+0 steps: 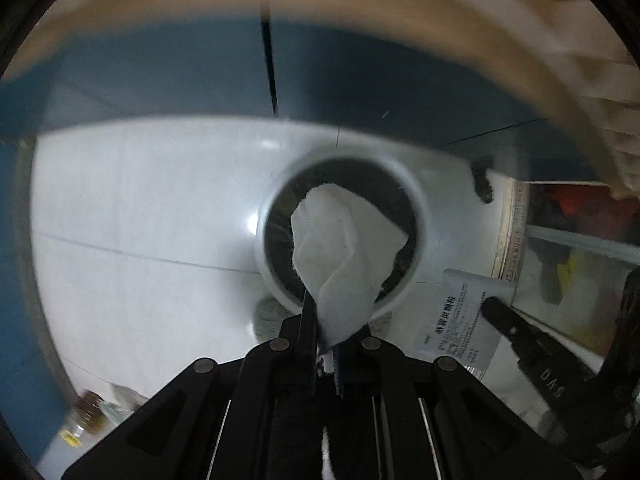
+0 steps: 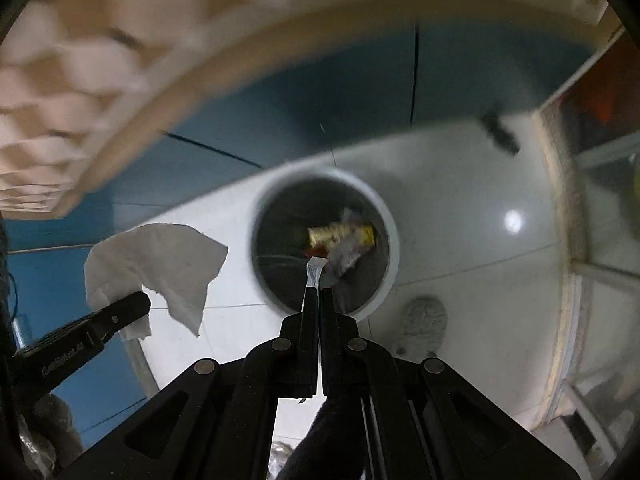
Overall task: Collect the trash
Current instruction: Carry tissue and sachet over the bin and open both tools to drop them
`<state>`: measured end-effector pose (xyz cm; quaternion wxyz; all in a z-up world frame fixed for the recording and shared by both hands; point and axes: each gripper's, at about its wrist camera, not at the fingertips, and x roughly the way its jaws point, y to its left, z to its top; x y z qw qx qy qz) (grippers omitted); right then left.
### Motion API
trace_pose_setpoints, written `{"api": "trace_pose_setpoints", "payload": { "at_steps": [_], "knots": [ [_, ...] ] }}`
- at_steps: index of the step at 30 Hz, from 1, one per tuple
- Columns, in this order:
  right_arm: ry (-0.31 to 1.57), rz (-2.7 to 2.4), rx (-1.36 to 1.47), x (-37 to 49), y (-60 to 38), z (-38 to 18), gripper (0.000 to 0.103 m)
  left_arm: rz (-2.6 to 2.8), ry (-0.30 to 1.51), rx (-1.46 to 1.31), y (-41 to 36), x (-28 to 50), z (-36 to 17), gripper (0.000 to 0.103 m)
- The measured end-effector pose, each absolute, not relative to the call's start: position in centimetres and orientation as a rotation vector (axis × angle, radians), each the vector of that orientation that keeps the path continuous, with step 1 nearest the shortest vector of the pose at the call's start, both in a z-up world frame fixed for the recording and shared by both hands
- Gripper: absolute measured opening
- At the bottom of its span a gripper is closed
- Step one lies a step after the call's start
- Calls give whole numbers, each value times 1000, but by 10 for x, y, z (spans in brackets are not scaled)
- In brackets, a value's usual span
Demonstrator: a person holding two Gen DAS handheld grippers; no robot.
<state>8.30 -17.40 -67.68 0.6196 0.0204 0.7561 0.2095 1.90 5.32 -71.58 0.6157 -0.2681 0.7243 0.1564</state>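
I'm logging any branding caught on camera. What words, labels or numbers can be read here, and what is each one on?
"DAS": embossed on the right gripper's finger, seen from the left wrist view.
"GenRobot.AI", roughly: white print on the left gripper's finger, small and soft.
White sachet held by the right gripper: black Chinese print, too blurred to read.
Yellow wrapper in the trash bin: print unreadable.
White tissue: no text.

A lived-in room of a home, probably: glossy white floor tiles (image 1: 140,200), a blue wall (image 1: 160,80), a small white waste bin (image 2: 390,240) with wrappers inside, and a glass-fronted cabinet (image 1: 580,248) of blurred odds and ends.
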Motion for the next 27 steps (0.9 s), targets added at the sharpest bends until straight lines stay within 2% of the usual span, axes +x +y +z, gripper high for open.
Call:
{"api": "trace_pose_setpoints", "payload": {
  "at_steps": [3,6,12,13,14,15,16,17,18,20,22,24,25,27],
  "knots": [
    [1766,466,40,82,-171,-739,0,361,1719,-659,54,20,-778,4],
    [1799,446,44,81,-170,-783,0,349,1759,-674,51,23,-819,5],
    [1875,405,14,80,-164,-835,2,319,1836,-669,47,18,-853,9],
    [1887,409,11,78,-162,-839,5,317,1834,-662,47,18,-852,17],
    [1892,411,7,78,-161,-840,10,324,1830,-650,46,17,-850,39],
    [1889,407,-7,78,-159,-840,26,339,1822,-636,48,16,-846,57],
    [1884,406,-12,78,-158,-837,43,355,1814,-622,49,15,-842,88],
    [1878,408,-14,78,-157,-834,50,375,1803,-598,49,14,-836,96],
    [1873,407,-24,77,-157,-831,57,383,1796,-585,53,11,-832,96],
    [1857,405,-71,76,-152,-821,63,403,1795,-557,54,8,-823,96],
    [1839,405,-118,75,-150,-809,83,423,1790,-520,53,3,-809,97],
    [1808,397,-182,76,-150,-789,95,439,1773,-474,52,-1,-791,97],
    [1797,397,-204,76,-151,-783,101,446,1758,-453,52,-5,-778,97],
    [1772,400,-241,74,-152,-758,102,463,1719,-410,53,-11,-749,97]
  ]
}}
